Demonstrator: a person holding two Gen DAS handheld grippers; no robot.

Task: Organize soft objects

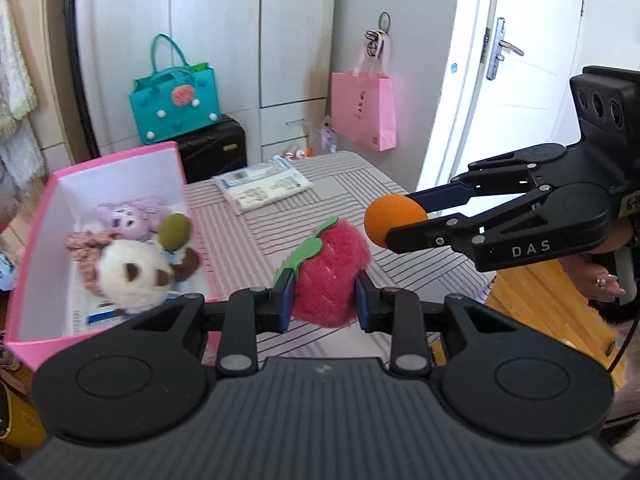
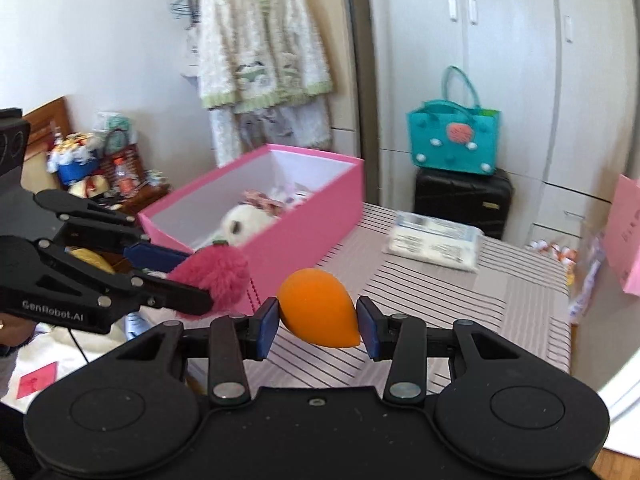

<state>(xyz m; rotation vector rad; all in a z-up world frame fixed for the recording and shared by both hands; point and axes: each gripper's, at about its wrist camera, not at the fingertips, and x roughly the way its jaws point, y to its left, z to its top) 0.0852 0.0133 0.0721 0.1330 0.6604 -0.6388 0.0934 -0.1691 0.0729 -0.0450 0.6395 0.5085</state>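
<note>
Pink box (image 1: 120, 168) on bench (image 1: 320, 184), half full of plush. Right of box, left gripper (image 1: 322, 300) clamps fuzzy strawberry (image 1: 332, 272) mid-body: light, squashy, grips fine. Further right, right gripper (image 2: 318, 330) pinches orange sponge (image 2: 318, 312): light, compressible, smooth, take the wide middle.

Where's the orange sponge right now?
The orange sponge is clamped in the right gripper, held above the striped table, right of the plush strawberry.
</note>
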